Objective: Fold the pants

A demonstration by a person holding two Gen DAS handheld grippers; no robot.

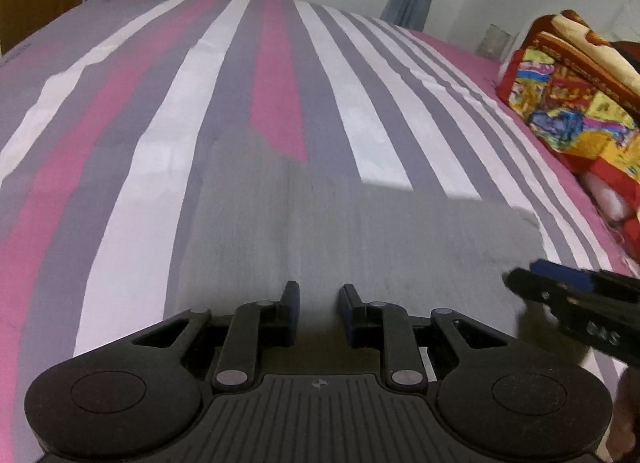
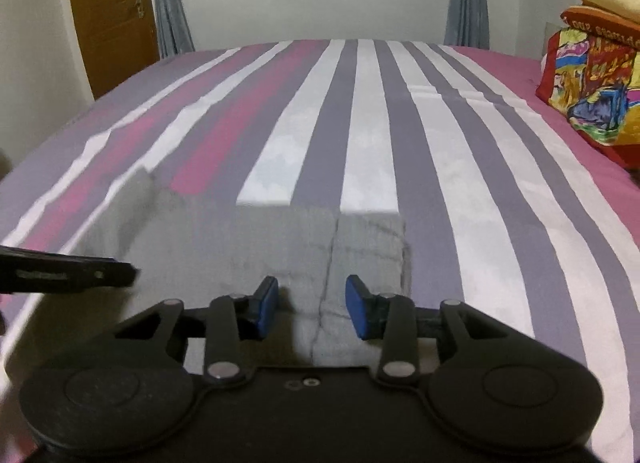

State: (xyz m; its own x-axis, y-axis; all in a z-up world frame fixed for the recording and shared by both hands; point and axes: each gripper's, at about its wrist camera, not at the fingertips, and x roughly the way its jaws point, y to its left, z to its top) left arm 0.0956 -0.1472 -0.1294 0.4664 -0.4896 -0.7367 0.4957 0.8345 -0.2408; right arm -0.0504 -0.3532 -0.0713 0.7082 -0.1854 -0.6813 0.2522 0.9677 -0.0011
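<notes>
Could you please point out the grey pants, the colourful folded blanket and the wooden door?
grey pants (image 2: 280,247): right wrist view, flat middle of the fabric.
colourful folded blanket (image 1: 568,103): left wrist view, patterned side.
wooden door (image 2: 108,15): right wrist view, panel centre.

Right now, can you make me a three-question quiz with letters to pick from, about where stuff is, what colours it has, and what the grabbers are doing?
1. Where do the grey pants lie?
A. on the striped bed
B. on the floor
C. over the door

2. Which colours are the stripes on the bedsheet?
A. green and yellow
B. pink, grey and white
C. black and orange

3. How is the right hand-held gripper just now?
A. shut tight on the blanket
B. jaws apart above the pants
C. holding a cup

Answers:
1 A, the pants are spread flat on the sheet in both views.
2 B, those three colours run down the bed.
3 B, a gap shows between its blue pads, with grey cloth seen through it.
</notes>
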